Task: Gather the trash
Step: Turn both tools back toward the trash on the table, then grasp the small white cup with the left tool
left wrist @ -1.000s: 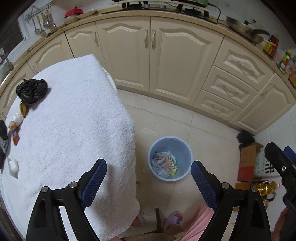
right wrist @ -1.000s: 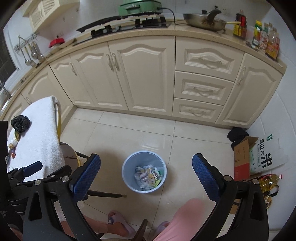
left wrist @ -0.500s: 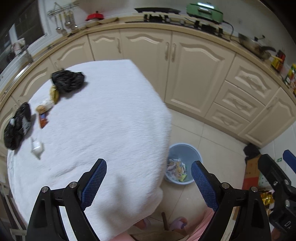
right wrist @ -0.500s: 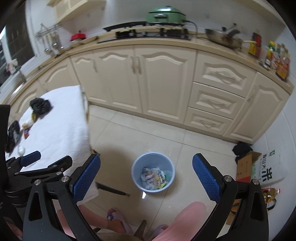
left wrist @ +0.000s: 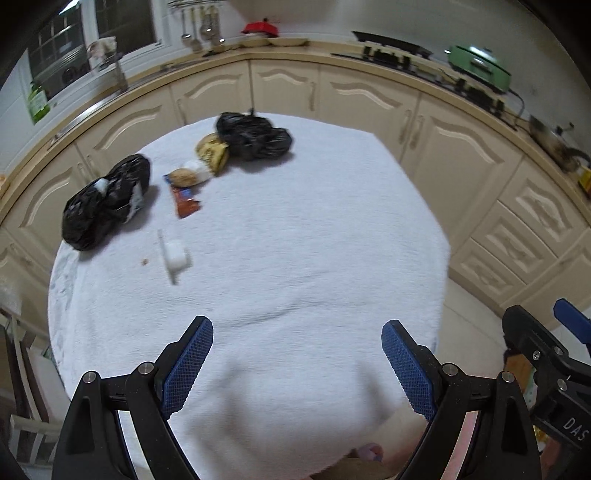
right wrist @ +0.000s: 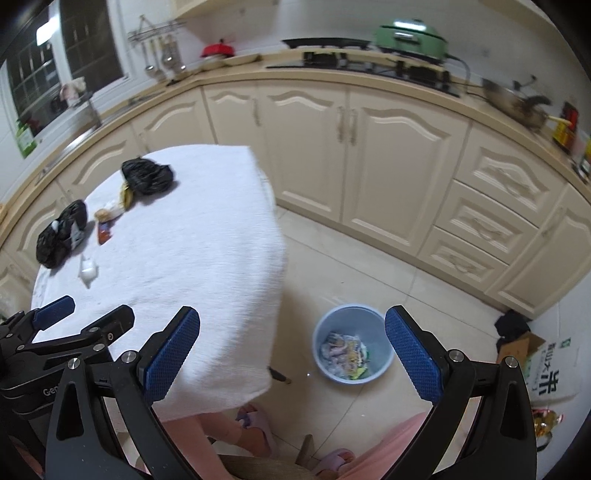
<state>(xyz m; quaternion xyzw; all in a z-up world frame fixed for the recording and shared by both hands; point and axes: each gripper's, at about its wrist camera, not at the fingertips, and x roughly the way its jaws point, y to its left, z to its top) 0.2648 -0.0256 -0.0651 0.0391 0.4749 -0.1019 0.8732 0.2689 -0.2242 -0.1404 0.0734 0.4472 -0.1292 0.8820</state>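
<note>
Your backdrop: a cream kitchen wrapped around the covered table.

Ahead of you the white towel-like cloth (left wrist: 295,240) drapes the table and hangs over its near edge. Behind it, cream cabinets (right wrist: 399,155) curve under a beige countertop (right wrist: 295,68). On that counter you can see a green lidded cooker (right wrist: 408,35), a black hob (right wrist: 369,59), a frying pan (right wrist: 517,103) and a red pot lid (right wrist: 218,48). Ladles hang from a wall rack (right wrist: 162,51) beside the dark window (right wrist: 66,66). On the pale floor tiles by the right wall, a cardboard box (right wrist: 517,347) sits touching a printed white sack (right wrist: 550,373).
</note>
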